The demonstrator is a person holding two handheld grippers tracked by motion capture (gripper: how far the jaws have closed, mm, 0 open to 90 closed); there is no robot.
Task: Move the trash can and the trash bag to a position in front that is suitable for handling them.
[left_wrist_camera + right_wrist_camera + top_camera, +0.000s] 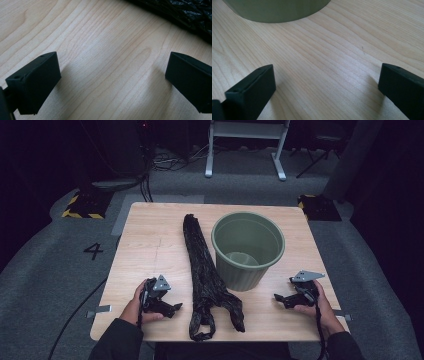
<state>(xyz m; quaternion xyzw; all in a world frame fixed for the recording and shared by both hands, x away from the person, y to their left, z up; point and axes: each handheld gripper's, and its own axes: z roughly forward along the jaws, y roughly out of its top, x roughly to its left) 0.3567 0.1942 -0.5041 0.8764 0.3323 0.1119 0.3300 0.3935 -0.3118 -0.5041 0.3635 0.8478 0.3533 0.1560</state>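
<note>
A green plastic bin [248, 249] stands upright and empty on the right half of the wooden table [150, 245]. Left of it lies a long rolled black plastic bag [205, 275], stretched from the far middle to the near edge, its handles at the near end. My left gripper [175, 308] rests on the table near the front left, open, with bare wood between its jaws; the bag's edge [190, 15] shows at the upper right of the left gripper view. My right gripper [278, 299] rests open at the front right, with the bin's base [279, 10] ahead of it.
The table stands on grey carpet with a "4" marked at the left [93, 251]. A white frame's legs [245, 150] and cables lie beyond the far edge. Yellow-black striped blocks [82, 205] sit near both far corners.
</note>
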